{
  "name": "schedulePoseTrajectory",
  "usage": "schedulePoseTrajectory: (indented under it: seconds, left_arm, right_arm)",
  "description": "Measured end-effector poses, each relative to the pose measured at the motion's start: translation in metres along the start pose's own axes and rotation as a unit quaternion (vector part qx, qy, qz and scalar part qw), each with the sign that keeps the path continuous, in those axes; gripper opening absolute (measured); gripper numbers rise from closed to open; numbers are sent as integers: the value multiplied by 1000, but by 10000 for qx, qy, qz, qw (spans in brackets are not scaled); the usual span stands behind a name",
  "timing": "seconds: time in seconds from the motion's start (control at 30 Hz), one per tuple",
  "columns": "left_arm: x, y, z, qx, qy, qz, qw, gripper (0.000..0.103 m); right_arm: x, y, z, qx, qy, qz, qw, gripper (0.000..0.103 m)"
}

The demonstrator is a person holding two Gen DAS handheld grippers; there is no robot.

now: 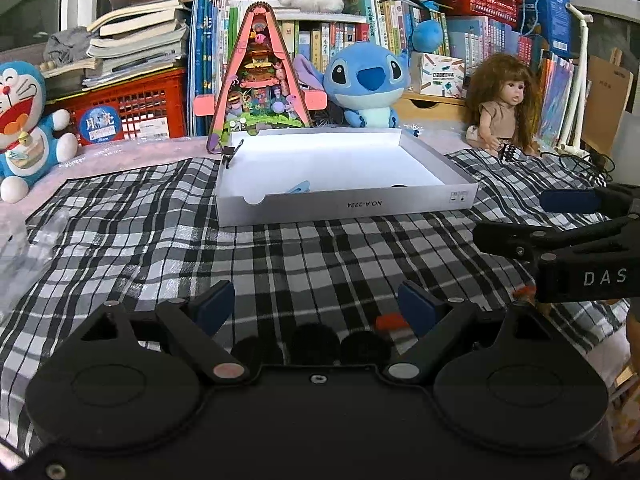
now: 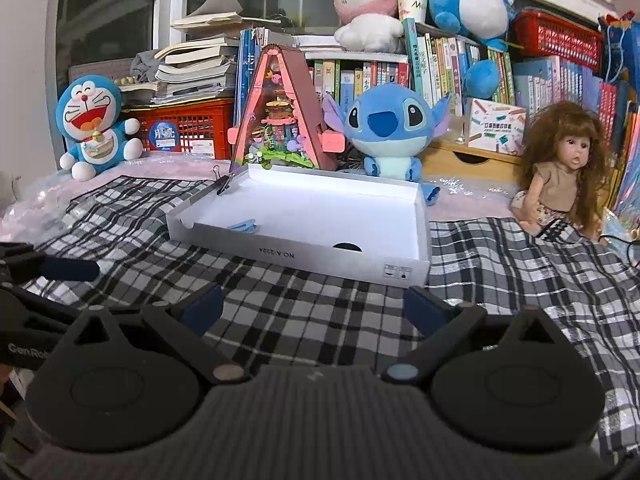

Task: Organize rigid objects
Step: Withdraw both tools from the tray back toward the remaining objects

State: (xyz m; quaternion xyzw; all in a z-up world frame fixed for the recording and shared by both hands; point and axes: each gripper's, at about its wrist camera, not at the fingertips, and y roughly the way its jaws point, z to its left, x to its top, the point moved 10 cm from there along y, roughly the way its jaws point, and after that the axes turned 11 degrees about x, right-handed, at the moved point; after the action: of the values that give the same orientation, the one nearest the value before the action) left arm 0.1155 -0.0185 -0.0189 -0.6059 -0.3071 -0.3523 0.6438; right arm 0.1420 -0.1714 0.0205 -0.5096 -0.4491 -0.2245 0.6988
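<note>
A shallow white cardboard box [image 1: 348, 210] [image 2: 320, 258] lies on the checked cloth ahead of both grippers. Inside it lie a light-blue clip [image 1: 298, 189] [image 2: 242, 226] and a round black thing [image 2: 347, 247] near the front wall. A black binder clip [image 1: 231, 153] [image 2: 223, 184] is clamped on the box's far left corner. My left gripper [image 1: 316, 308] is open and empty, low over the cloth in front of the box. My right gripper [image 2: 316, 308] is open and empty too. In the left wrist view the right gripper [image 1: 532, 220] shows at the right edge.
Three round black discs [image 1: 312, 346] and a small orange piece [image 1: 390, 322] lie on the cloth just under my left gripper. Behind the box stand a pink triangular model [image 1: 260, 76], a Stitch plush [image 1: 366, 80], a Doraemon plush [image 1: 24, 124], a doll [image 1: 502, 104] and shelves of books.
</note>
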Motion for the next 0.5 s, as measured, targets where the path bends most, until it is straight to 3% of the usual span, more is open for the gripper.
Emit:
schedulePoseTrajectory:
  seconds: [0.5]
  left_arm:
    - [-44, -23, 3, 137, -226, -52, 9996, 88]
  right_arm:
    - [-47, -23, 3, -108, -51, 79, 9999, 102]
